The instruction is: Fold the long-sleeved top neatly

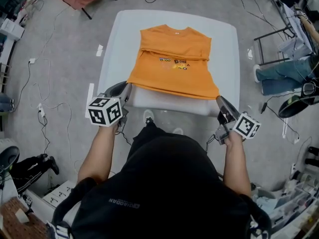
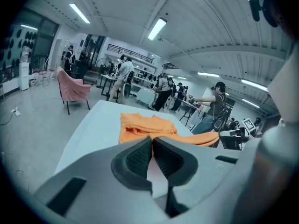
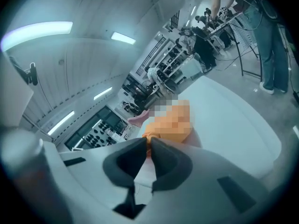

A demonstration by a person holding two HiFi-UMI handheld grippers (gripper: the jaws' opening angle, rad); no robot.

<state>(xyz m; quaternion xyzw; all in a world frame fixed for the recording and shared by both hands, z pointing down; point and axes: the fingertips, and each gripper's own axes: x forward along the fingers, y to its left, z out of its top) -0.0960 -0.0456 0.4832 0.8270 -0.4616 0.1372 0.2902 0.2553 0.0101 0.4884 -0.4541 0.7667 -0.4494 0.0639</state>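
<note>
Head view: left hand-held gripper (image 1: 127,86) and right hand-held gripper (image 1: 219,99) are pinched shut on the near hem corners of the orange fabric top (image 1: 172,59), collar pointing at the white worktop (image 1: 225,34) far edge.

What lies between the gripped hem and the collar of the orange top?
Nothing visible: the orange fabric top lies bare on the white table up to its collar, its near corners pinched by the left hand-held gripper and right hand-held gripper.
</note>
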